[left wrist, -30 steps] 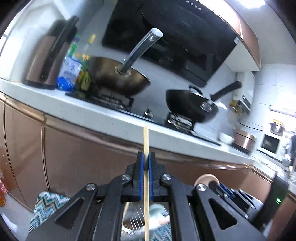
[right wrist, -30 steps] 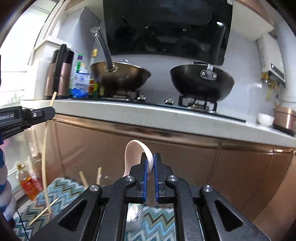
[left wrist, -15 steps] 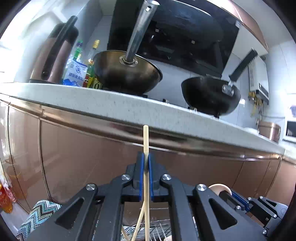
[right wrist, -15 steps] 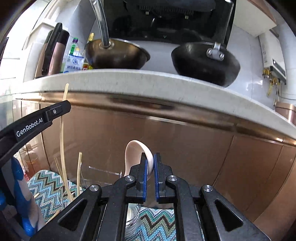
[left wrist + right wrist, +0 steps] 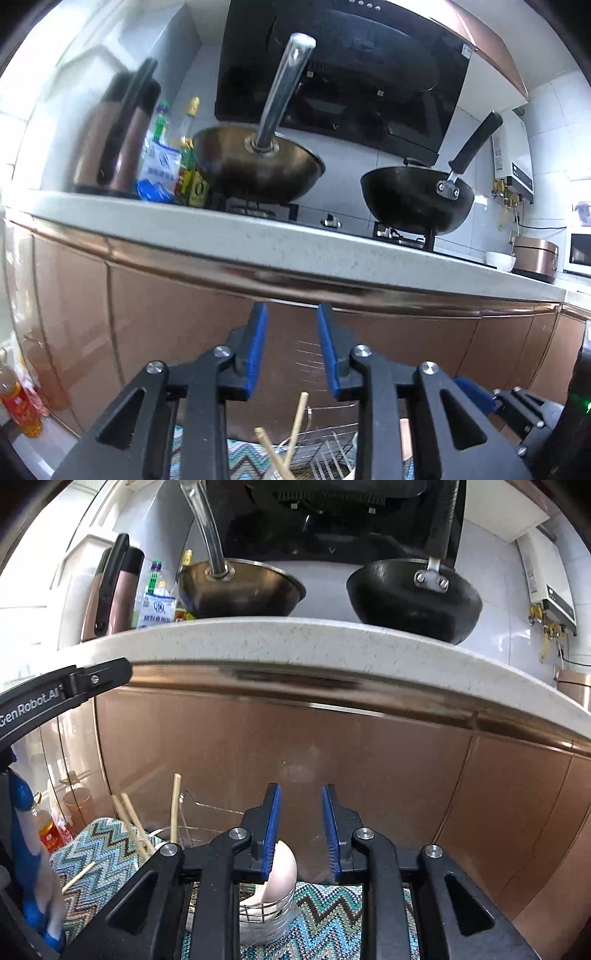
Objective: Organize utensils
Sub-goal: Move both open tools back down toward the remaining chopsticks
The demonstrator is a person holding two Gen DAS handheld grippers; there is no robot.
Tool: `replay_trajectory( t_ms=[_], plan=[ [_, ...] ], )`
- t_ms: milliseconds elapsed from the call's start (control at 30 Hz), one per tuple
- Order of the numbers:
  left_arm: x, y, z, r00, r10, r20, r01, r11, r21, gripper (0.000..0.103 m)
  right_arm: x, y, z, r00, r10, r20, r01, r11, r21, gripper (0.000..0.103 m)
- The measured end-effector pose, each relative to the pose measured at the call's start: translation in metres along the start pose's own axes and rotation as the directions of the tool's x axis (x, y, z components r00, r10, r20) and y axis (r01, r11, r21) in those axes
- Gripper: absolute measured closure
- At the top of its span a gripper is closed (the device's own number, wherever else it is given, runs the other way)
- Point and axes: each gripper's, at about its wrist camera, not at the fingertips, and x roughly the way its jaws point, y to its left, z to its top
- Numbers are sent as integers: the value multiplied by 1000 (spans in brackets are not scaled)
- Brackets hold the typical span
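My left gripper is open and empty; below it wooden chopsticks stand in a wire utensil holder. My right gripper is open and empty; just below its left pad a cream ceramic spoon rests upright in a round wire cup. More chopsticks stand in the wire rack to the left in the right wrist view, and one loose chopstick lies on the zigzag mat. The left gripper's arm crosses the left edge.
A copper cabinet front and a white stone counter edge rise close behind the holders. Two woks, a kettle and bottles stand on the counter. Bottles sit on the floor at left.
Both grippers opened. The left one let go of the chopstick, which now stands in the wire holder. The right one let go of the spoon, which dropped into the wire cup.
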Motion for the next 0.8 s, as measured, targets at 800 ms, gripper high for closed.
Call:
replay_trajectory(
  t_ms=[800],
  plan=[
    [-171,19,21,974,173,-149,-148,975,167,68,-154,40,10,988,128,-92,-126,992,28,80]
  ],
)
